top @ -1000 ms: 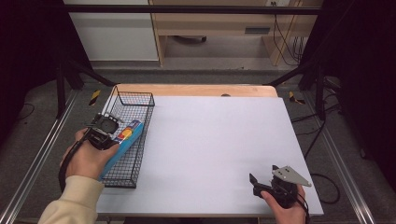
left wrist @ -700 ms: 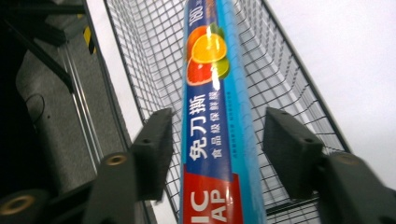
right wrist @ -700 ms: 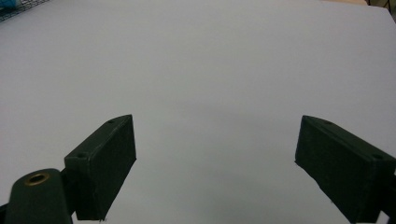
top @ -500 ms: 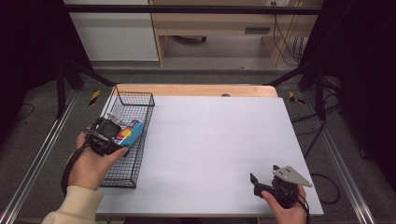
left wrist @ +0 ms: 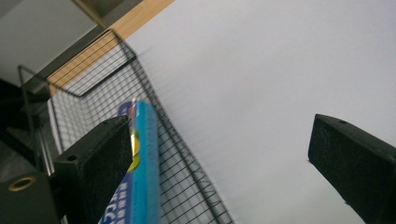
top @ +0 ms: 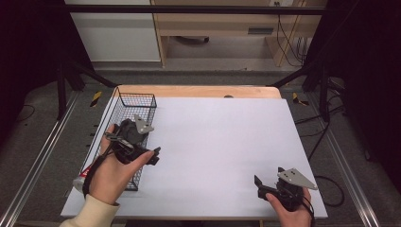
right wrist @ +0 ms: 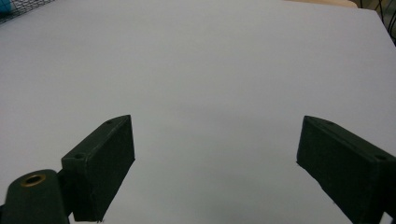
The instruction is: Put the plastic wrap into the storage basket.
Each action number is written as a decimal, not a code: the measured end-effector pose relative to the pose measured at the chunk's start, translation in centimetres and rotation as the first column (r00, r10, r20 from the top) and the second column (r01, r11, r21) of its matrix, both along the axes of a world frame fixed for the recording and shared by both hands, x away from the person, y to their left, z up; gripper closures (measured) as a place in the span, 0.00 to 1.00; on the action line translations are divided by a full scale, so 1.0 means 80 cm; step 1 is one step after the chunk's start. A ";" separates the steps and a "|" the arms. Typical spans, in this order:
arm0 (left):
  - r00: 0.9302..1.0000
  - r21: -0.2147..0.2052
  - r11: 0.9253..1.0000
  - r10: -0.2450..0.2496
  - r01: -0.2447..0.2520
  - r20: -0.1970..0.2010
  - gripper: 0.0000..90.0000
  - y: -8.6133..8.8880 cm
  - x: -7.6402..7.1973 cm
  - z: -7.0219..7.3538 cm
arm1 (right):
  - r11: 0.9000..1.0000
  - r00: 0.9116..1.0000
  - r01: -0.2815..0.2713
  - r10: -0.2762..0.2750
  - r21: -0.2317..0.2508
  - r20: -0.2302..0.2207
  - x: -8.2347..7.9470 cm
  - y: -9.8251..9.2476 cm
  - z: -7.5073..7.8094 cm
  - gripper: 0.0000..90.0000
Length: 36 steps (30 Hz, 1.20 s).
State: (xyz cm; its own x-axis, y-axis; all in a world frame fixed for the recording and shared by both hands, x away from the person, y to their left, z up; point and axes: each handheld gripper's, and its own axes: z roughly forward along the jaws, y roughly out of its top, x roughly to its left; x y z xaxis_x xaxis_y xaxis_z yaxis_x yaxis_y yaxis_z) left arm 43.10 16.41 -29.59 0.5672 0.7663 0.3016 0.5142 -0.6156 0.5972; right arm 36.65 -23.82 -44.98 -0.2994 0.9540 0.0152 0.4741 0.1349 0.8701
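blue tube point(left wrist: 142, 163) in wire basket point(top: 137, 101), left tool point(top: 142, 153) wide apart

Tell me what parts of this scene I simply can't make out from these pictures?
- Blue tube in the wire basket: in the left gripper view its print is blurred and partly behind the left claw's pad; in the high view the hand covers most of it.
- Right claw: the bottom edge of the high view cuts off its hand.

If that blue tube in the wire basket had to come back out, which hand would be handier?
Probably the left. The left gripper hangs by the basket, jaws just opened, the tube beside them. The right gripper sits across the table.
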 end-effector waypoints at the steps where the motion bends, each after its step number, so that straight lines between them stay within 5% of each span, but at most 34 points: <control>1: 1.000 -0.001 1.000 -0.021 0.021 0.004 0.07 -0.006 -0.002 0.001 | 1.000 1.000 0.000 0.000 0.002 0.000 0.000 0.000 0.000 0.12; 10: 0.990 -0.053 0.989 -0.138 0.137 -0.001 0.07 -0.052 -0.013 -0.008 | 1.000 1.000 0.009 -0.009 0.002 0.002 0.000 -0.003 0.001 0.10; 16: 0.983 -0.025 0.983 -0.182 0.181 -0.040 0.06 -0.070 -0.013 -0.038 | 1.000 1.000 0.020 -0.020 0.004 0.006 0.000 -0.004 0.002 0.10; 22: 0.979 -0.064 0.979 -0.195 0.192 -0.053 0.06 -0.076 -0.012 -0.077 | 1.000 1.000 0.019 -0.019 -0.001 0.006 0.000 -0.004 0.001 0.09; 25: 0.979 -0.112 0.974 -0.202 0.198 -0.027 0.07 -0.078 -0.009 -0.103 | 1.000 1.000 0.018 -0.018 -0.005 0.001 0.000 -0.004 0.000 0.09; 30: 0.975 -0.191 0.957 -0.220 0.220 0.023 0.07 -0.074 -0.006 -0.145 | 1.000 1.000 0.009 -0.009 -0.009 0.008 0.003 -0.006 0.001 0.07; 34: 0.971 -0.274 0.931 -0.232 0.239 0.059 0.07 -0.068 -0.008 -0.174 | 1.000 1.000 -0.003 0.003 -0.017 0.020 0.004 -0.008 0.001 0.05; 36: 0.964 -0.276 0.924 -0.253 0.265 0.078 0.07 -0.061 -0.011 -0.182 | 1.000 1.000 -0.005 0.005 -0.014 0.023 0.004 -0.009 0.001 0.04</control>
